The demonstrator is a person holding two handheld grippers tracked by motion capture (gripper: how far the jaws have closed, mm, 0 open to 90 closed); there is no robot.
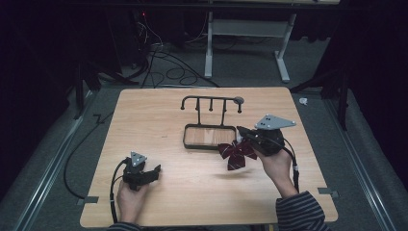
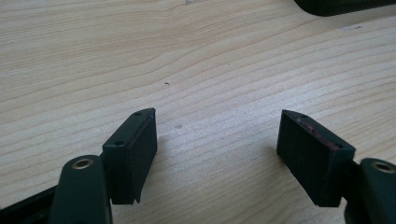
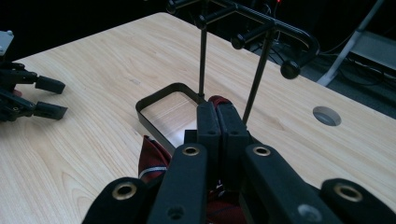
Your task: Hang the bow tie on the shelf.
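1. dark room around a pale wooden bench (image 1: 159, 115); grey floor with cables behind its far edge, and a white frame leg standing there.
2. black rack (image 1: 210, 120) sits near the middle of the bench, toward the far edge: a rectangular tray base with upright rods and a top bar carrying short knobbed pegs.
3. right tongs (image 1: 244, 136) are held above the bench just off the rack's right near corner. jaws pressed together on a dark red bow tie (image 1: 236, 153) with pale stripes.
4. bow tie hangs off the bench surface from the right tongs, just in front of the tray's near right corner; its shadow falls on the wood below.
5. right gripper view: closed jaws with red cloth (image 3: 154, 158) showing below and beyond them; tray rim and rods directly ahead.
6. left tongs (image 1: 156, 171) are near the bench's near left corner, low over the wood, well apart from the rack. jaws spread wide, nothing between them; left gripper view confirms bare wood in the gap.
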